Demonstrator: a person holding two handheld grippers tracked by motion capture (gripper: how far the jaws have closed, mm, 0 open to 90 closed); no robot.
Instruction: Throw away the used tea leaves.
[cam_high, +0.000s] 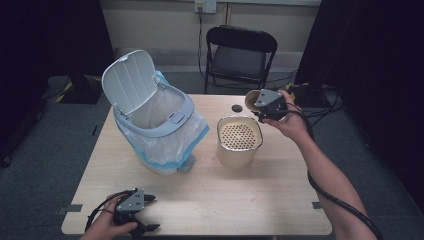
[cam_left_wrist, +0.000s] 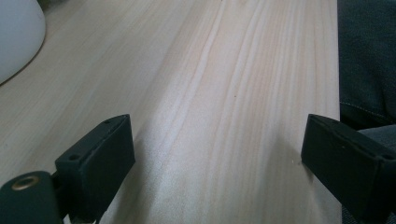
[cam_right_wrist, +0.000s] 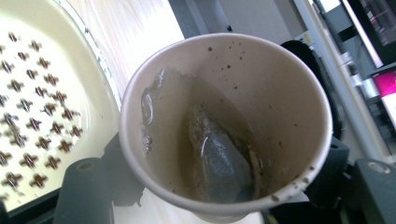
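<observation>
Paper cup (cam_right_wrist: 224, 126) gripped, hovering beside strainer bin (cam_high: 239, 141).
Right hand-held gripper (cam_high: 264, 106) clamping cup, tea bag (cam_right_wrist: 219, 158) and liquid awaiting emptying; left hand-held gripper (cam_high: 145, 212) resting wide open, empty, on tabletop (cam_high: 240, 195).

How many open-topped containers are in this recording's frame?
3. A lined bin with its lid up stands left of centre on the table, a cream strainer pot sits at the centre, and a paper cup is held in the right gripper.

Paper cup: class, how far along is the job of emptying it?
Done: the bin's lid stands open and the right gripper has the paper cup clamped beside the strainer container. In hand: liquid and a tea bag remain inside. Left: emptying it.
</observation>
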